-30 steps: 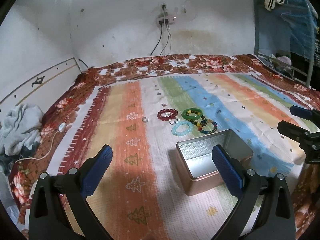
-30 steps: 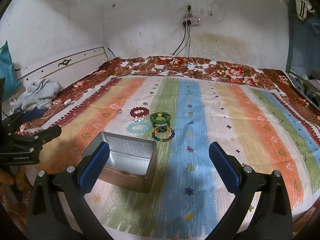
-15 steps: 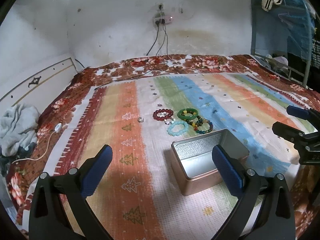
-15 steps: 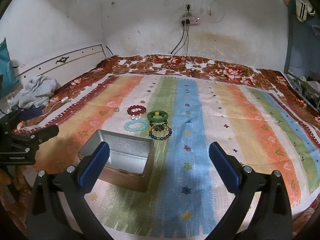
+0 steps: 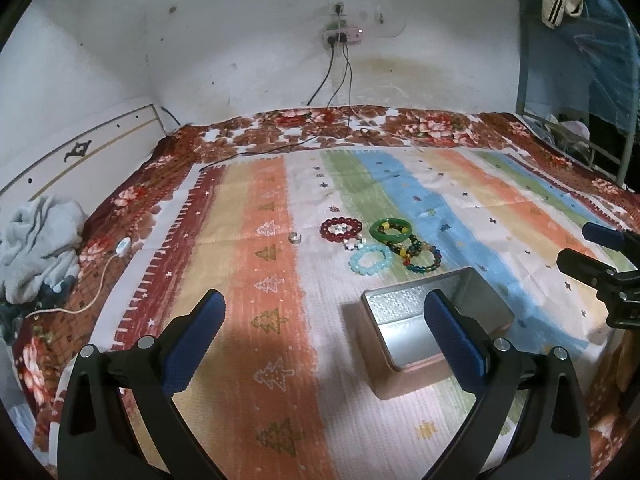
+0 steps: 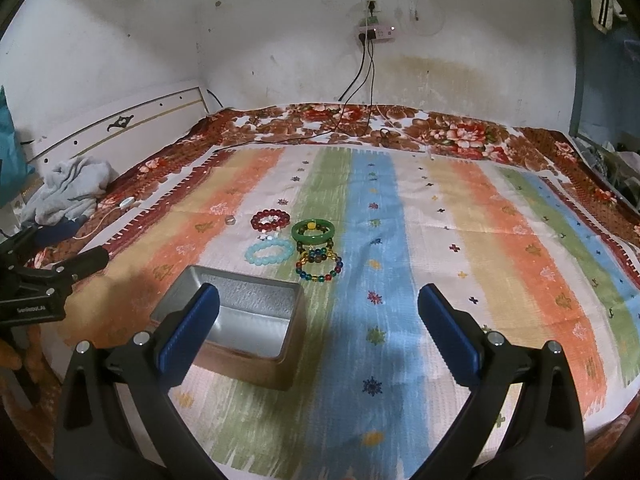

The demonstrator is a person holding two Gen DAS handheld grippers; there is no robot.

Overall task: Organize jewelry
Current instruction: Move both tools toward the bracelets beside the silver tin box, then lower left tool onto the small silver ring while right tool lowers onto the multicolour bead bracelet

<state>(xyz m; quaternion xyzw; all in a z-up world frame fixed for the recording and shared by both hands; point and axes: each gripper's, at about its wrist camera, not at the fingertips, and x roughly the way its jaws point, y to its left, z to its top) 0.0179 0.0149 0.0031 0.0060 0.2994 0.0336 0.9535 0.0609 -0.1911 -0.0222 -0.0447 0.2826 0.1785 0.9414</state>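
An open metal tin (image 5: 400, 304) (image 6: 256, 292) sits empty on the striped blanket. Beyond it lie a dark red bead bracelet (image 5: 341, 228) (image 6: 270, 219), a green bangle (image 5: 391, 230) (image 6: 313, 231), a pale blue bead bracelet (image 5: 370, 260) (image 6: 269, 251), a multicoloured bead bracelet (image 5: 423, 259) (image 6: 319, 267) and a small silver ring (image 5: 294, 237) (image 6: 230, 221). My left gripper (image 5: 324, 336) hovers open above the blanket, just left of the tin. My right gripper (image 6: 318, 332) is open too, to the tin's right. Neither holds anything.
A striped blanket (image 6: 460, 240) covers a bed with a floral cover underneath. A grey cloth heap (image 5: 36, 248) and a white corded switch (image 5: 122, 246) lie at the left edge. Cables hang from a wall socket (image 6: 374, 32). A metal rack (image 5: 580, 92) stands at the right.
Both grippers have drawn back and lifted a little, so the tin and the jewelry sit slightly farther away in view. Both stay open.
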